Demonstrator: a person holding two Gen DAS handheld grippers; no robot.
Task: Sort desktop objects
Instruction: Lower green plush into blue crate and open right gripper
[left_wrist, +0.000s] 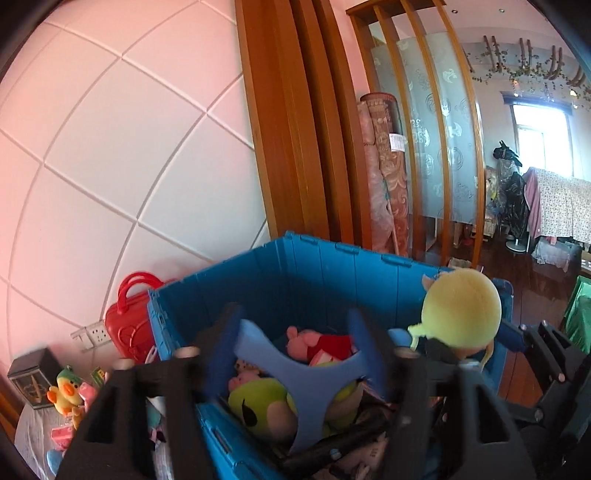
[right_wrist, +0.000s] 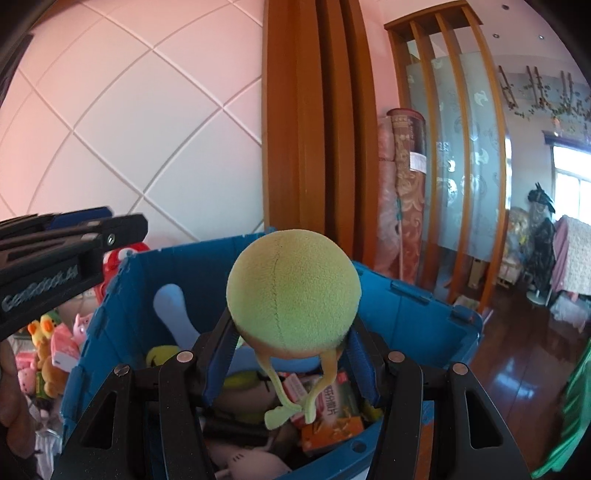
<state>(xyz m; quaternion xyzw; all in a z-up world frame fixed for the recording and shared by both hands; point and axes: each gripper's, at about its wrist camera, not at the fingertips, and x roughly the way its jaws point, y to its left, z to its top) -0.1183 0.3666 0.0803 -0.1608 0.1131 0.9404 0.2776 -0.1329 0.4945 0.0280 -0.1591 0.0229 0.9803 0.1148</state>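
plush duck (left_wrist: 64, 393) sits far left on the desk beside a red case (left_wrist: 129, 325). left gripper (left_wrist: 295, 354) hangs spread and empty over the blue crate (left_wrist: 332, 273). right gripper (right_wrist: 291, 354) clamps a yellow-green plush ball (right_wrist: 293, 291) above the crate's toys.

surface: table (left_wrist: 33, 435) | on it: blue crate (left_wrist: 332, 266), duck plush (left_wrist: 64, 393)
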